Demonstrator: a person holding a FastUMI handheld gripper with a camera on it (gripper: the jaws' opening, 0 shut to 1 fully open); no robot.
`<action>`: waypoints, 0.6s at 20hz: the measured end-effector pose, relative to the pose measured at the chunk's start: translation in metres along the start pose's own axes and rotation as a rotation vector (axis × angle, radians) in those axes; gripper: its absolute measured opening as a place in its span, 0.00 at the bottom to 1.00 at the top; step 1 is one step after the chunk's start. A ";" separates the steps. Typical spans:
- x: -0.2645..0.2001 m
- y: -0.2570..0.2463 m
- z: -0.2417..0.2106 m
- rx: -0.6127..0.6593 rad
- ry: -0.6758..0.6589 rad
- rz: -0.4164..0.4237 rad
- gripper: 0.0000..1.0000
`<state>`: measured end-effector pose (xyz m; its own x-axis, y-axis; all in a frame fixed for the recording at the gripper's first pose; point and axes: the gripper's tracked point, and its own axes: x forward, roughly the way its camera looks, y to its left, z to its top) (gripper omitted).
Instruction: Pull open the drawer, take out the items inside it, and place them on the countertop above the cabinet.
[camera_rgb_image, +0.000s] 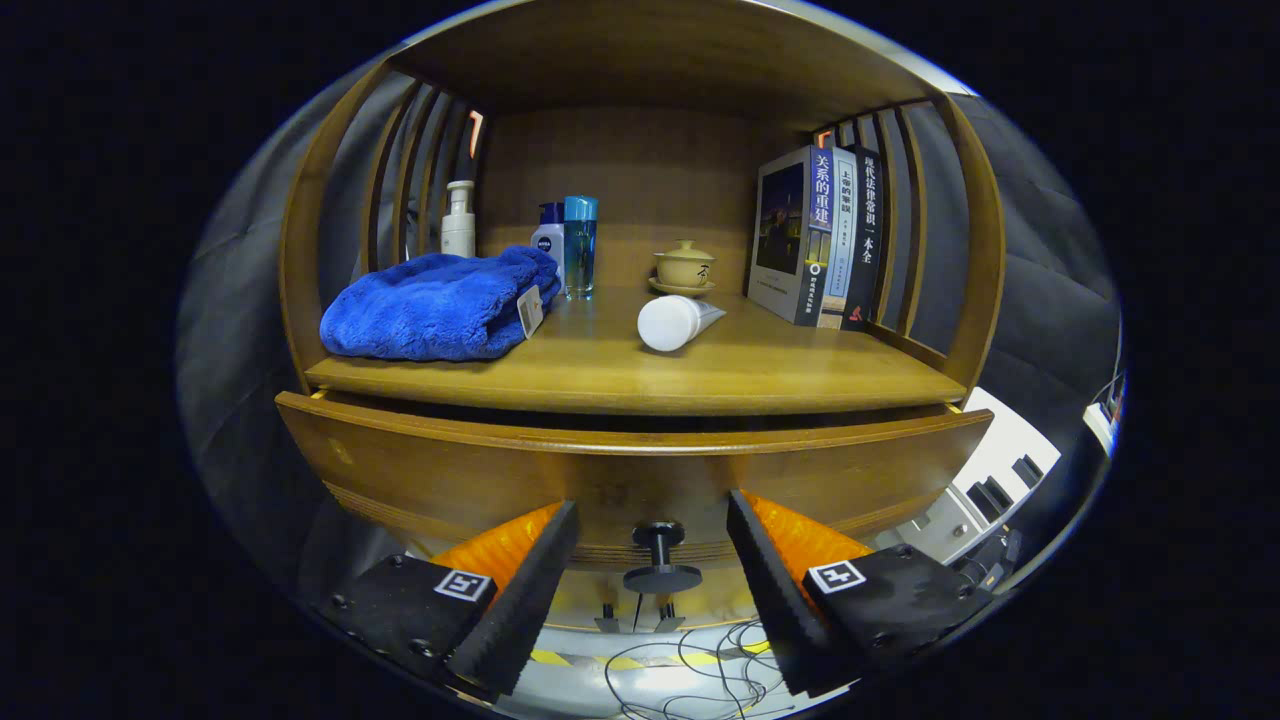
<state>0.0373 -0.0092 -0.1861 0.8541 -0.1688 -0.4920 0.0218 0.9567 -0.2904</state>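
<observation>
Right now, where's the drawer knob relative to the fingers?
In the gripper view the drawer knob sits centred between the open fingers of the hand-held gripper, untouched by either, on the drawer front just under the countertop.

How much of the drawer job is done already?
Done: the drawer looks pulled out a crack, with a dark gap under the countertop. In hand: the gripper has its fingers open either side of the knob, not pressing it. Left: pull the drawer wide and lift its things up; I can't see inside it.
</observation>
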 end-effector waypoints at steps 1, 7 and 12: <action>0.005 0.000 0.002 0.002 -0.001 0.000 0.99; 0.014 0.000 0.005 -0.004 -0.019 0.011 0.99; 0.010 0.002 0.008 0.010 -0.048 0.033 0.98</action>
<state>0.0500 -0.0069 -0.1854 0.8785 -0.1255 -0.4610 -0.0022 0.9638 -0.2666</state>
